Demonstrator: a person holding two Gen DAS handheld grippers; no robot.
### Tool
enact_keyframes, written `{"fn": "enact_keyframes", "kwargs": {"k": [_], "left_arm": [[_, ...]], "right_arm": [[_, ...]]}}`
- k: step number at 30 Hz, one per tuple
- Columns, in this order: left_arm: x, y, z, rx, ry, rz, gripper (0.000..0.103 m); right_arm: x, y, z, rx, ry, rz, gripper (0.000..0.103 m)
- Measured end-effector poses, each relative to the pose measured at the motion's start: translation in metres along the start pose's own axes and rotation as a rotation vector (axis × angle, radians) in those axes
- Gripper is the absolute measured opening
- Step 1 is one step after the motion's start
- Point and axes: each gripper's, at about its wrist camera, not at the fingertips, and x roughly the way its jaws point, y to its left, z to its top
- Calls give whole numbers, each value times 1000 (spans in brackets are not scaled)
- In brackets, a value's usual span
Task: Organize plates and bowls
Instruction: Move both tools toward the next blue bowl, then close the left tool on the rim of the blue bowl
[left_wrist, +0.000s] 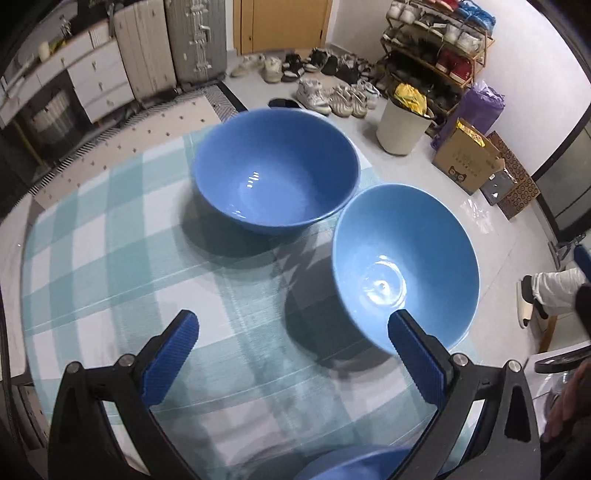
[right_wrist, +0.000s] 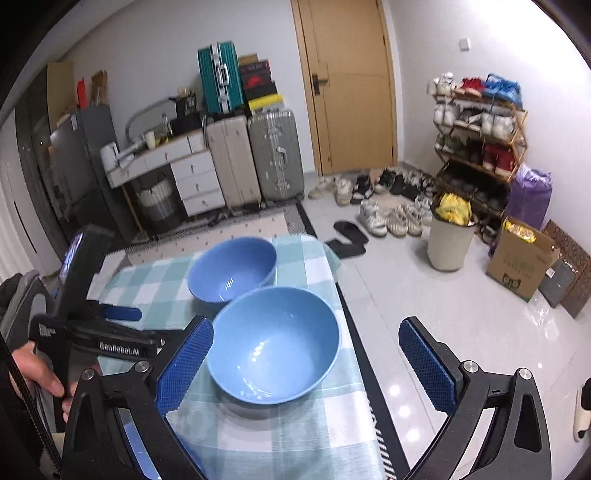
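While both tongs stand wide and empty, nothing is gripped yet; the step in hand looks like the approach to a first bowl. On the left, the left tongs (left_wrist: 291, 328) hover over the checked cloth on the worktop (left_wrist: 110, 266), blue pads spread, the right-hand pad just at the near rim of the near bowl (left_wrist: 404, 266). Further back and to the left sits the far bowl (left_wrist: 277, 166), upright, empty, close to the near one; whether their rims touch I cannot tell. A blue curved edge shows at the bottom of the left wrist view, too cut off to name.

From the right wrist view, a hand (right_wrist: 37, 369) holds the left tool at the left edge. The right tongs (right_wrist: 306, 354) are wide too, the near bowl lying between their pads, the left pad close beside its rim. This bowl sits near the worktop's right edge.

Next move, as I judge it: close one pair on the near bowl's rim, lift it and nest it in the far bowl. Thin glazed wall, so a slip is likely.
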Motion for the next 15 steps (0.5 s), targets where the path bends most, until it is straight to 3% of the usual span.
{"fn": "enact_keyframes", "kwargs": {"k": [5,9,12,14,15], "left_arm": [[22,-12,10,30,36,3,103],[36,-7,16,-9,62,-26,99],[45,-7,18,-12,83,-49,84],[50,-10,19,-1,95,-55,83],[51,-10,19,3,95,-64,76]], "right_arm": [[48,-15,-2,-8,91,-14,102],[86,-32,-7,23,154,2,102],[115,-43,-10,40,207,2,102],[129,-47,-13,43,230,4,102],[137,-48,-14,39,246,8,102]]}}
